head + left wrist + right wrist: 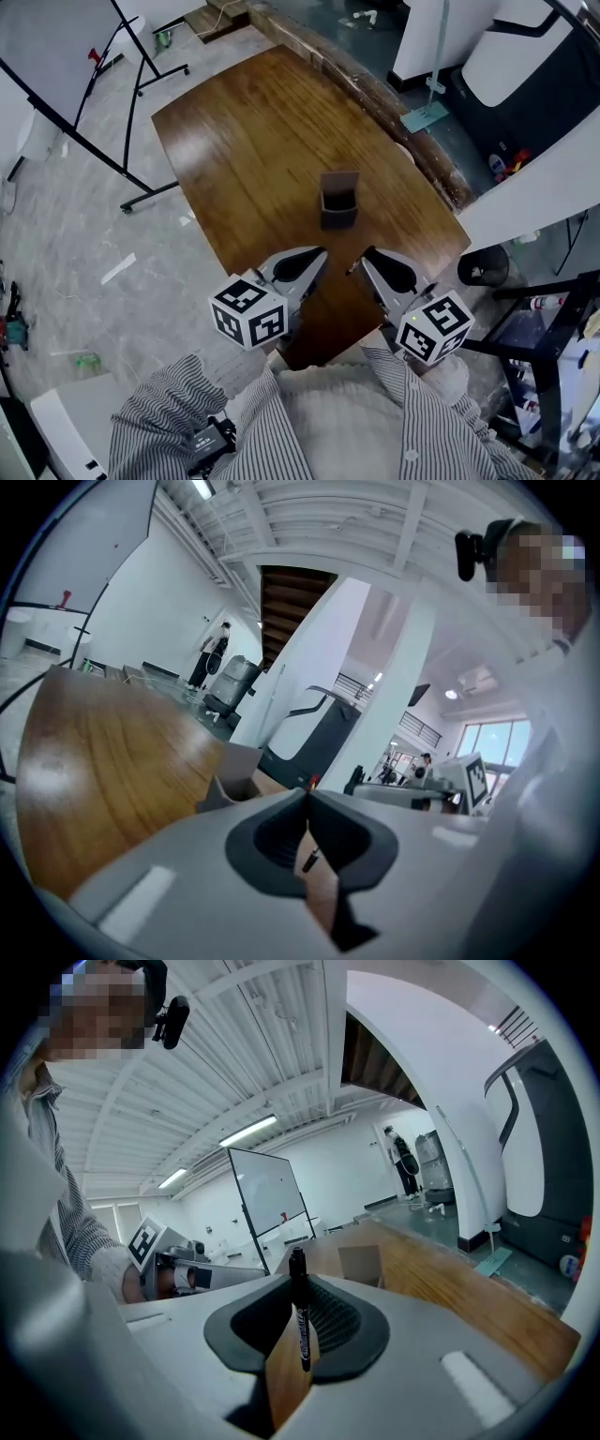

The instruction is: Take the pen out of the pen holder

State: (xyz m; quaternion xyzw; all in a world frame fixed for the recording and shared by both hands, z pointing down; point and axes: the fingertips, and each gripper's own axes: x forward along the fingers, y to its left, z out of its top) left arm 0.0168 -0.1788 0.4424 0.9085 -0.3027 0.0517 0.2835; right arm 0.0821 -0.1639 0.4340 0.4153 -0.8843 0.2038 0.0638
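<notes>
- Sitting at the left, the left gripper (321, 254) has its jaws closed together at the tips, with nothing gripped.
- The pen holder (338, 200) stands on the wooden table (244, 141), ahead of both grippers and between them, touching neither.
- The right gripper (367, 253) has its jaws a narrow way apart and clamped on the pen (299, 1321). The pen stands upright between the pads with its top poking above the jaw tips. It is out of the holder, on the person's side of it.
- Hard to see: in the head view the pen is only a thin dark sliver at the right gripper's tip. The holder's inside is too dark to read. A small dark bit shows through the gap under the left jaws, and I cannot tell what it is.
- Counts: two grippers, one pen, one pen holder, one table.
</notes>
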